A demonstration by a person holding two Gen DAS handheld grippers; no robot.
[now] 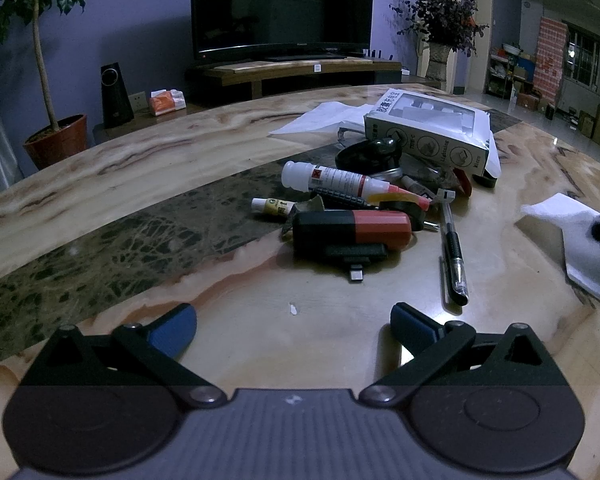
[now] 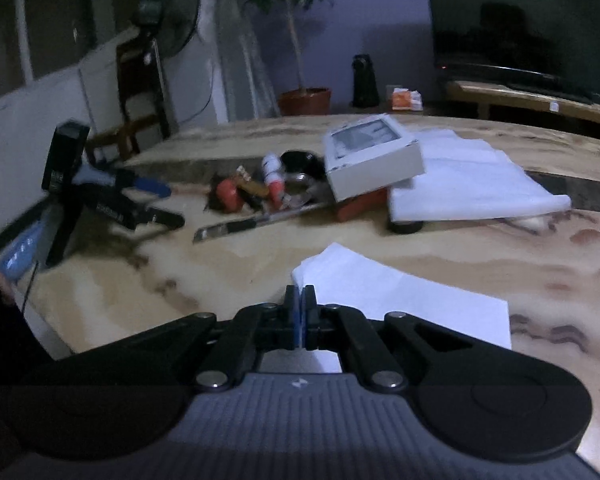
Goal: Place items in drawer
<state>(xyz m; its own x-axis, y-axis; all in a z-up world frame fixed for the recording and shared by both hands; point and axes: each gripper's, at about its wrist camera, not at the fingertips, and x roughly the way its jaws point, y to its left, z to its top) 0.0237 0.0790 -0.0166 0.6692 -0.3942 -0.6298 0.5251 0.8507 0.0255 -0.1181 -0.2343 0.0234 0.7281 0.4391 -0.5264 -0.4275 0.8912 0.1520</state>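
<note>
A pile of small items lies on the marble table (image 1: 140, 168): a black and red block (image 1: 352, 232), a white glue bottle (image 1: 324, 178), a black pen (image 1: 452, 252), a small tube (image 1: 272, 206) and a white boxed cable set (image 1: 432, 132). My left gripper (image 1: 294, 320) is open and empty, low over the table just short of the block. My right gripper (image 2: 300, 300) is shut with nothing between its pads, over a white folded paper (image 2: 400, 300). The pile (image 2: 260, 188) and the left gripper (image 2: 140, 204) show far left in the right wrist view. No drawer is in view.
A white cloth (image 2: 472, 176) lies beside the box, and another white sheet (image 1: 576, 240) at the table's right edge. Behind the table stand a TV (image 1: 280, 4) on a low stand, potted plants (image 1: 52, 136), a speaker (image 1: 116, 94) and a fan (image 2: 168, 12).
</note>
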